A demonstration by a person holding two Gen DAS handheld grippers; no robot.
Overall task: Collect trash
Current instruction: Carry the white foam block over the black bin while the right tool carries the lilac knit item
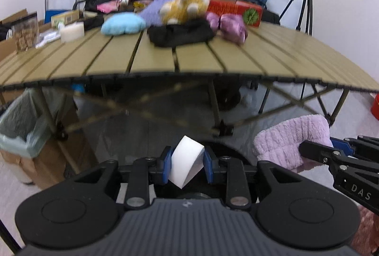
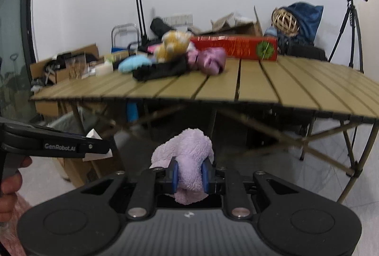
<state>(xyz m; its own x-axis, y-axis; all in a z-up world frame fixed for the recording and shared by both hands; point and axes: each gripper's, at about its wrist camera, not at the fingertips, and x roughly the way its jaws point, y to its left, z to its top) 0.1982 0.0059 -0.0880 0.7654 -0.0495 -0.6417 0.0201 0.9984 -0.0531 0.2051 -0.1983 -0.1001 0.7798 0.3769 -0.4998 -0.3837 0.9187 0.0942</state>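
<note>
Left claw (image 1: 187, 165): tilted white foam block (image 1: 186, 161)

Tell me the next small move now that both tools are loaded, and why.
Probably swing the left tool left and down toward the lined bin. It is shut on a white foam block, the bin stands open below the table edge on that side, and nothing blocks the way. The right tool can follow with its purple cloth.

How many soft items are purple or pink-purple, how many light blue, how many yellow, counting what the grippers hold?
Purple or pink-purple: 3 (fluffy cloth in right gripper, knitted piece, shiny bundle)
Light blue: 1 (cushion)
Yellow: 1 (plush toy)
Total: 5
</note>
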